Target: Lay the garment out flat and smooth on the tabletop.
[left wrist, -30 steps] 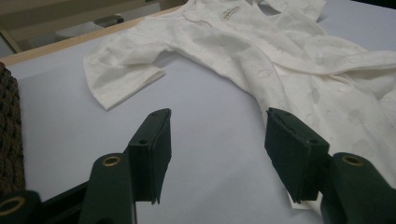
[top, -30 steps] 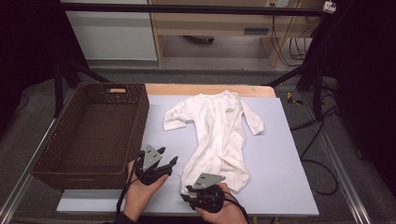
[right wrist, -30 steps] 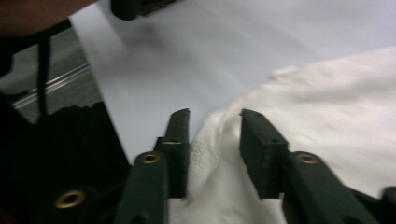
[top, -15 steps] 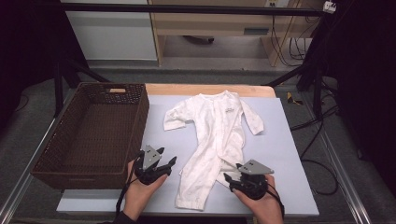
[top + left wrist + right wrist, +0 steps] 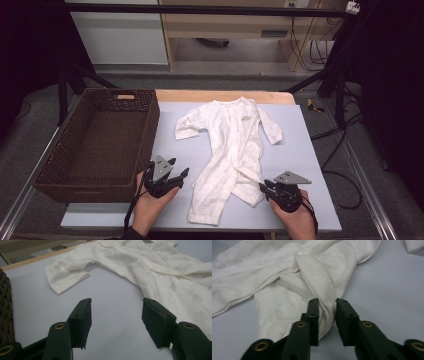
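basket [image 5: 95, 145] at left of table [image 5: 305, 165], brown wicker, nothing in it. left gripper [image 5: 176, 178] near the basket's front corner, jaws spread wide over bare table, holding nothing; same spread seen in left gripper view [image 5: 116, 310], with the romper's sleeve [image 5: 66, 280] well ahead of the jaws. romper [image 5: 232, 150], white, lying flat mid-table, neck away, legs toward the person. right gripper [image 5: 327, 312] at the hem of the nearer leg [image 5: 247, 190], jaws narrowed on a fold of cloth; in high view right gripper [image 5: 265, 189] touching that leg's edge.

risks, judged: thin pinch at the hem likely to slip on a pull; one-sided lift apt to drag and bunch the romper, since the left gripper holds nothing; cloth possibly snagging on the wicker rim on the way over.

surface: pale lilac sheet over a wooden top, smooth, bare around the romper. room: dark, grey floor, black stand legs, cables at right, light cabinet behind.
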A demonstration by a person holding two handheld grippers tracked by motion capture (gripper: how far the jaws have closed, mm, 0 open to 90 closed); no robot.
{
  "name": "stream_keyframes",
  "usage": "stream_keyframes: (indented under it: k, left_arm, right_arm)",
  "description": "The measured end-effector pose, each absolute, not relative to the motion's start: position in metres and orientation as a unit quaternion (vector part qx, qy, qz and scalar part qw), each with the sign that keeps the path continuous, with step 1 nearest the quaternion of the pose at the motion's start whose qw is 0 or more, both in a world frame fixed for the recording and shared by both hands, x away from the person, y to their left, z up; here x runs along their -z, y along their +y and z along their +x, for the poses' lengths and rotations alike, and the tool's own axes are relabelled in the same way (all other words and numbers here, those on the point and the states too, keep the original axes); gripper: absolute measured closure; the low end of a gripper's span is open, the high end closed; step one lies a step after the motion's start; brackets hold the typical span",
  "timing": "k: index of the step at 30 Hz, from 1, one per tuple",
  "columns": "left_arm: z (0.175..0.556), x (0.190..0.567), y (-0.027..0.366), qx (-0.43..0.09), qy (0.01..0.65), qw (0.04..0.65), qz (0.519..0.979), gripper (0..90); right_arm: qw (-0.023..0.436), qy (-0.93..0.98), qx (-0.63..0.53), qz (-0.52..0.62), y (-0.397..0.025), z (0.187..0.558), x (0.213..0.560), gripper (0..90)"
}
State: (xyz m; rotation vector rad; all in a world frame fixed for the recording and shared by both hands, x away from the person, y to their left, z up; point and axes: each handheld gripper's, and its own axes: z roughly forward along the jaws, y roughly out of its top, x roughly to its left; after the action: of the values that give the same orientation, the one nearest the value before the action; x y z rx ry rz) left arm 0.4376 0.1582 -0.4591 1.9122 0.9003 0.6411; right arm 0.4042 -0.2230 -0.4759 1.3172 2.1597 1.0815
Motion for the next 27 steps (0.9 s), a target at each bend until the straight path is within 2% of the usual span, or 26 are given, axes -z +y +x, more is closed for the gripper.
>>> stream_keyframes:
  k: [2,10,15,19,22,27]
  left_arm:
    - [0.438,0.459,0.158,-0.259,0.364,0.45,0.773,41.5]
    - [0.438,0.46,0.159,-0.257,0.367,0.449,0.773,41.5]
    - [0.439,0.458,0.162,-0.259,0.37,0.452,0.769,41.5]
    - [0.438,0.458,0.162,-0.261,0.369,0.45,0.771,41.5]
    - [0.438,0.457,0.162,-0.264,0.367,0.451,0.77,41.6]
    - [0.438,0.456,0.163,-0.264,0.367,0.451,0.77,41.7]
  right_arm:
    - [0.189,0.767,-0.392,0.472,-0.225,0.405,0.476,83.0]
    - [0.192,0.757,-0.404,0.476,-0.231,0.401,0.465,83.2]
    - [0.198,0.761,-0.417,0.455,-0.223,0.395,0.433,87.7]
    - [0.205,0.789,-0.409,0.411,-0.194,0.394,0.409,87.9]
    - [0.195,0.81,-0.394,0.387,-0.168,0.405,0.412,88.0]
    - [0.143,0.825,-0.398,0.376,-0.133,0.432,0.441,88.1]
